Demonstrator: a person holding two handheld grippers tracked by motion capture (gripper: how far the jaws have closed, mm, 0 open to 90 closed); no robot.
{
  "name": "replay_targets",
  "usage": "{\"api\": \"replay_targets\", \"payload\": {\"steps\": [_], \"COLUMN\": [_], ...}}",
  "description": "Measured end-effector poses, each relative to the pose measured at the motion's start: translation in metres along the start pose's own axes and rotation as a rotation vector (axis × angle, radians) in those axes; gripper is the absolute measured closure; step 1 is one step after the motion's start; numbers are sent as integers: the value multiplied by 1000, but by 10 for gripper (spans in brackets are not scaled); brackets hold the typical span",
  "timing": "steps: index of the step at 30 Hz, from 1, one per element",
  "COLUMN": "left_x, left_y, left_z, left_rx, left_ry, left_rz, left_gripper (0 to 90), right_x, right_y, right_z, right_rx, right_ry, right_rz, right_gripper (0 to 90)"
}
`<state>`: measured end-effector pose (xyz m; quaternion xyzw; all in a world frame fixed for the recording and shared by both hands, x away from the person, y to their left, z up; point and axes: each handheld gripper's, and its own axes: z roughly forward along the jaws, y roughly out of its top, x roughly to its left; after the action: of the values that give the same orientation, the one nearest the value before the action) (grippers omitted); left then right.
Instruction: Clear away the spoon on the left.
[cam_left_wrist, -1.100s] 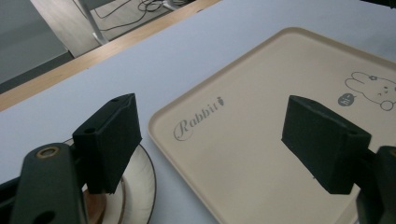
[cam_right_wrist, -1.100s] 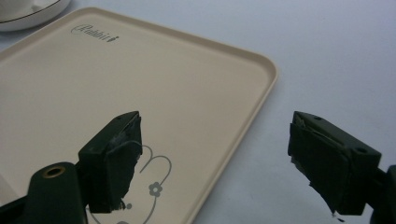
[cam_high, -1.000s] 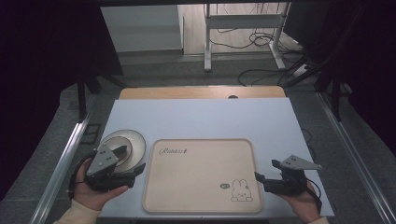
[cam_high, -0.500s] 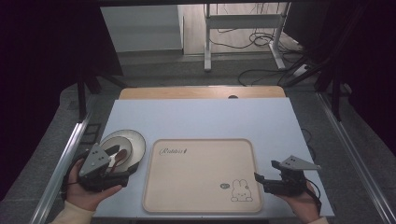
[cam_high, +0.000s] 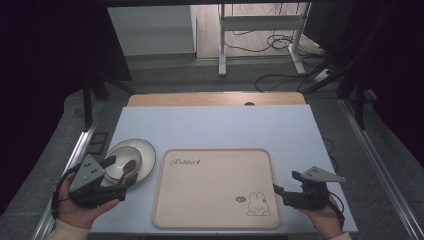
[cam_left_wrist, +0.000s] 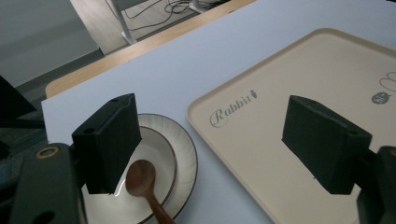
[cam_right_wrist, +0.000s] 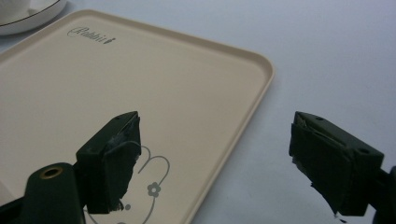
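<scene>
Spoon (cam_high: 126, 170) in bowl (cam_high: 145, 152); left gripper (cam_high: 120, 177) open beside it.

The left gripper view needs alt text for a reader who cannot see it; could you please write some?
The left gripper is open, its black jaws rising over a white table. Between them lie a wooden spoon in a stacked white bowl and plate, and a beige tray marked "Rabbit".
</scene>
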<state>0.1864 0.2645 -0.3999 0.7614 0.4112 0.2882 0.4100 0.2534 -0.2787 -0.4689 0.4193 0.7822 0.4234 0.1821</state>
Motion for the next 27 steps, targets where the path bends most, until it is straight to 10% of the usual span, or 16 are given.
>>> {"api": "replay_targets", "payload": {"steps": [27], "left_x": [25], "left_y": [-28], "left_z": [-19], "left_rx": [53], "left_ry": [102], "left_rz": [-36], "left_gripper": [211], "right_x": [0], "right_y": [0], "right_z": [1], "right_rx": [6], "right_ry": [3], "right_rz": [-14], "right_gripper": [167]}}
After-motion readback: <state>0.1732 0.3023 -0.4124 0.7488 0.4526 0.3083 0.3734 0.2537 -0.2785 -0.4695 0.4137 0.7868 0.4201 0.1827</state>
